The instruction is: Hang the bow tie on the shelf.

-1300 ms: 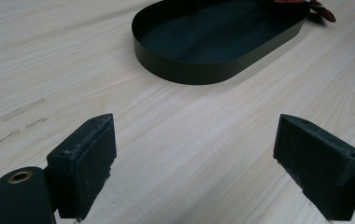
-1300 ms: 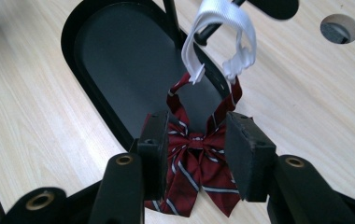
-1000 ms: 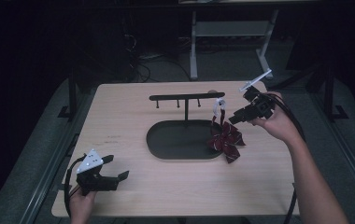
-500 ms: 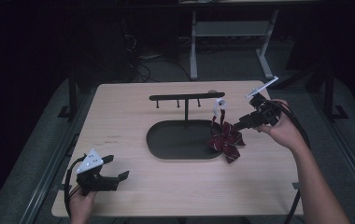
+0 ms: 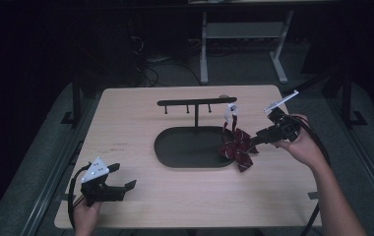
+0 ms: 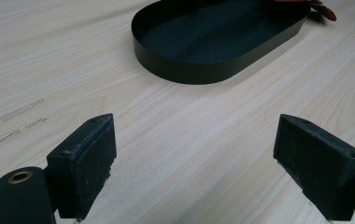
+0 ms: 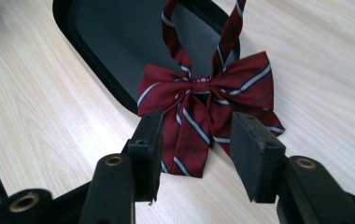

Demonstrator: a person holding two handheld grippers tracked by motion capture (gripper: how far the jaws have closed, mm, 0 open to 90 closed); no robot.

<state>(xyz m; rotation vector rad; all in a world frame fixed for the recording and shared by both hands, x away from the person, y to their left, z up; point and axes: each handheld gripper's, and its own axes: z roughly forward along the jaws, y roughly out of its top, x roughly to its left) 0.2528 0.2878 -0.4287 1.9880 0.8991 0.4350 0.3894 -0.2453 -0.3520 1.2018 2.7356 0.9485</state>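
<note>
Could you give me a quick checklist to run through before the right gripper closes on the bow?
1. Right gripper open: ok, jaws apart.
2. Bow between the jaws: ok, its tails lie in the gap.
3. Bow's strap on the stand: ok, it hangs from the bar's right end.
4. Bow clear of the tray: not ok, it rests partly over the rim.
5. Left gripper out of the way: ok, open at the table's near left corner.
6. Firmness of strap's hold: cannot tell.

Bow tie (image 7: 207,116) straps and black tray (image 7: 105,42) cut off at top.
</note>
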